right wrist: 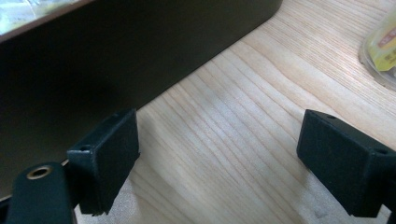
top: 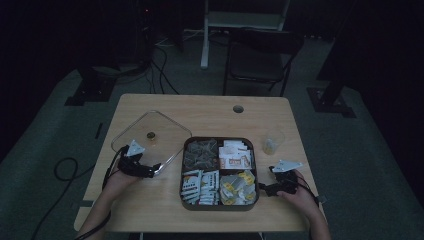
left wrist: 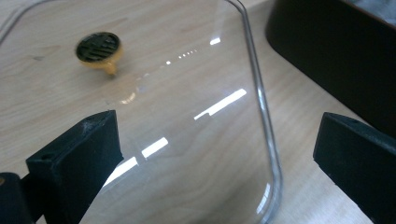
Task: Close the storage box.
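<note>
A dark square tray (top: 219, 206) with four compartments of packets sits at the middle of the wooden table (top: 210, 107). Left of it lies a clear glass lid (top: 150, 125) with a gold knob (top: 150, 135). My left gripper (top: 155, 169) is open at the lid's near right corner, its jaws standing over the lid's rim (left wrist: 266, 121), with the knob (left wrist: 99, 48) farther off. My right gripper (top: 264, 188) is open just right of the tray, low over bare wood beside the tray's dark wall (right wrist: 93, 70). Nothing is between either pair of jaws.
A small clear cup (top: 272, 142) with something yellowish inside stands right of the tray; its edge (right wrist: 380, 51) shows in the right gripper view. A round hole (top: 238, 108) is near the table's far edge. A folding chair (top: 260, 55) and cables lie beyond the table.
</note>
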`<state>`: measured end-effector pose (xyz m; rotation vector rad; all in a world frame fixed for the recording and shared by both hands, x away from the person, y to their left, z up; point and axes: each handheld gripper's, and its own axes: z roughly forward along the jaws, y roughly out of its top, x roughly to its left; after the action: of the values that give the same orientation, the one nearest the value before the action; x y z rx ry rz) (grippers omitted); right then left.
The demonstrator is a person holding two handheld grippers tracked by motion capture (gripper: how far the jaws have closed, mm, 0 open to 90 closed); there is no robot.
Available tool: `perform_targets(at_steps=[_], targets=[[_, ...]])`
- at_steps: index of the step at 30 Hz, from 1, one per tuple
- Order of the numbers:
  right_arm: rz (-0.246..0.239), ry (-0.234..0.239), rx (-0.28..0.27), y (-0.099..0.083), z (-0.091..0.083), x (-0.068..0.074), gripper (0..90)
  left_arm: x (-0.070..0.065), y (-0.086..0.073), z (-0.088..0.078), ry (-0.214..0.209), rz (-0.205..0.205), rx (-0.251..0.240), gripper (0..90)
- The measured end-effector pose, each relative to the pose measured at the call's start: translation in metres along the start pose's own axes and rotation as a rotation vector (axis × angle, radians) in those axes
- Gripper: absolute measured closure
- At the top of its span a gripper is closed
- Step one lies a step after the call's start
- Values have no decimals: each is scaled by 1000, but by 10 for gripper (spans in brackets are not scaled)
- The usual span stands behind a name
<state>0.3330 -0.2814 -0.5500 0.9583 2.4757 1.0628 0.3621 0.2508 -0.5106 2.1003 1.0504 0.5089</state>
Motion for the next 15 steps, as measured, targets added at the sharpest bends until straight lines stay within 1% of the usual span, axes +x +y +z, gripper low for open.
perform_targets(at_steps=[6,8,12,13,15], targets=[[0,0,0,0,0,0,124,8,5,6,40,-13,1,17],[0,0,0,0,0,0,124,11,7,8,53,-26,-6,20],[0,0,0,0,0,0,124,15,8,14,78,-42,0,23],[0,0,0,0,0,0,124,17,8,14,86,-41,2,31],[0,0,0,0,0,0,124,20,9,16,95,-54,-3,46]])
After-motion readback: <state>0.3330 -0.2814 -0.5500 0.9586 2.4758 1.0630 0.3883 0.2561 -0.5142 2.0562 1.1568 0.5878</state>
